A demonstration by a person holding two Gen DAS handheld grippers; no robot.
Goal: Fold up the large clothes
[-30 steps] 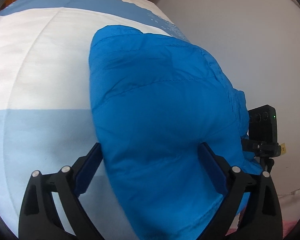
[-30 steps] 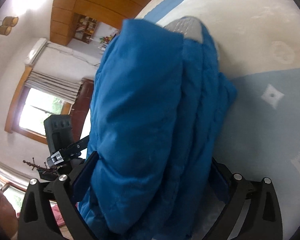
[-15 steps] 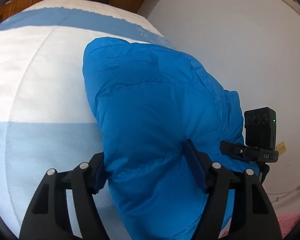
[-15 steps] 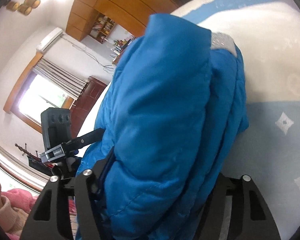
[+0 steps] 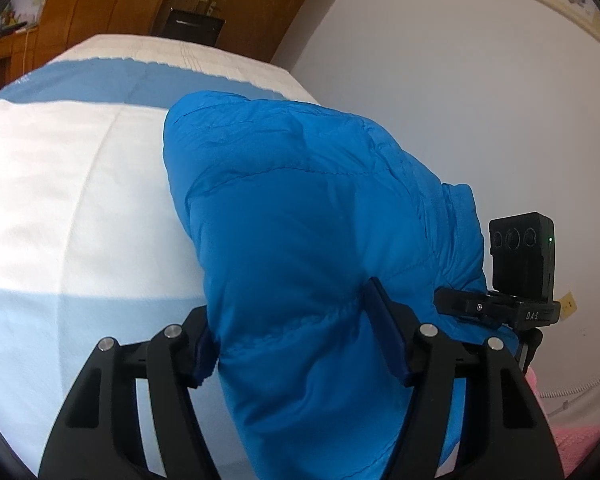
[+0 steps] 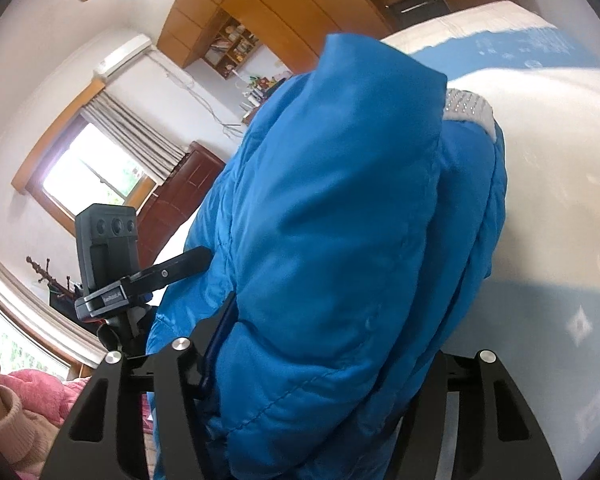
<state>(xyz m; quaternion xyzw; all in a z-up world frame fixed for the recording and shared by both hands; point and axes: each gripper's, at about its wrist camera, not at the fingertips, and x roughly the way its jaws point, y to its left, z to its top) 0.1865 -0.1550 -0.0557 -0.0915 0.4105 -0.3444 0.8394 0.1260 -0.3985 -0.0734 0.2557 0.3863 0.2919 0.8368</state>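
Above the bed (image 5: 60, 184), the puffy blue jacket (image 5: 300, 220) is being pinched by each hand-held gripper (image 5: 296, 336) (image 6: 320, 364); slippery folded layers are likely being loosened

Black claw (image 5: 300, 336) frame, silver screws, blue pads; beige cuff (image 6: 8, 424)

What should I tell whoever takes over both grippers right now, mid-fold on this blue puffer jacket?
Left gripper: shut on the near end of the blue puffer jacket, pads pressing into the padding.
Right gripper: shut on the same jacket's bunched layers.
Jacket: already doubled into a thick bundle, near end raised, far end resting on the blue-and-white bed cover.
Done: layers gathered, both grips set.
Left: probably carry the held end over toward the far end, lay it down, release, smooth.
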